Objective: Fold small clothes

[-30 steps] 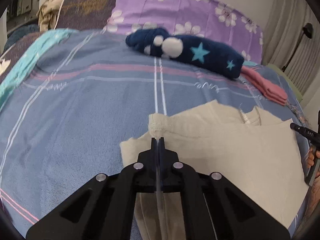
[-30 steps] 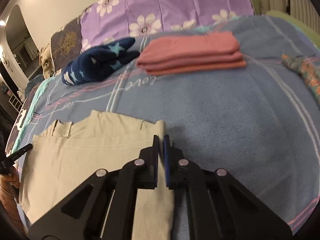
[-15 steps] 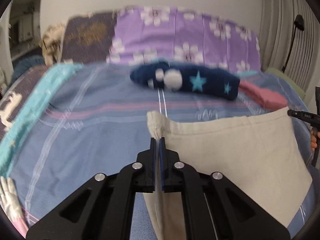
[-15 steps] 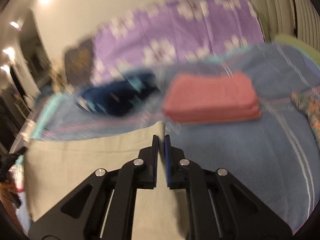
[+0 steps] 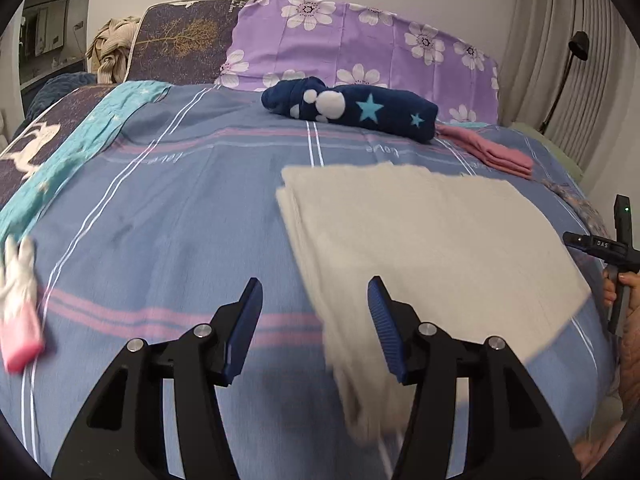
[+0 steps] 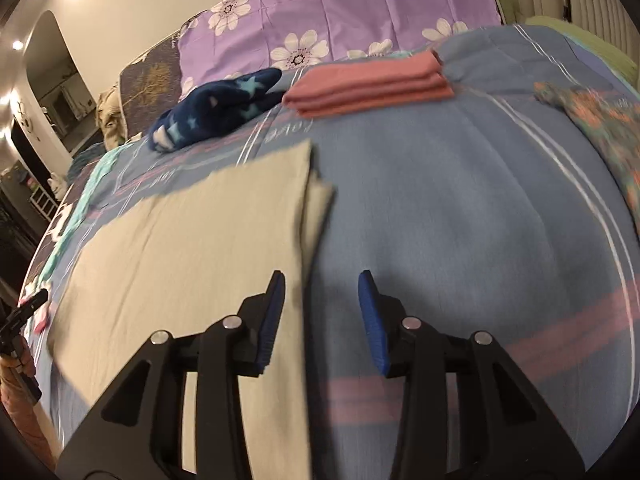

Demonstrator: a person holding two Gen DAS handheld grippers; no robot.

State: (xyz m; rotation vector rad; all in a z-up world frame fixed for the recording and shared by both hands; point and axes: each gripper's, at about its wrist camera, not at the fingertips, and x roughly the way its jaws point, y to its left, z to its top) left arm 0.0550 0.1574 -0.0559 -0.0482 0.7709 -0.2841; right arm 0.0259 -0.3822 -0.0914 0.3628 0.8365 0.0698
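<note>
A beige garment lies folded flat on the blue striped bedspread. My left gripper hovers at its left edge, jaws opening and holding nothing; the cloth's edge runs between the fingers without touching the pads. In the right wrist view the same beige garment lies at the left. My right gripper stands over its right edge, jaws opening, with no cloth pinched. The other hand's gripper shows at each picture's side.
Behind lie a navy star-patterned fleece roll and a folded pink stack. A purple flowered pillow lines the headboard. A small pink and white garment lies at the left, a patterned cloth at the right.
Both grippers were shut on the beige garment's corners, carried them over toward the pillows and let go. The garment now lies folded flat and both jaws stand apart.
</note>
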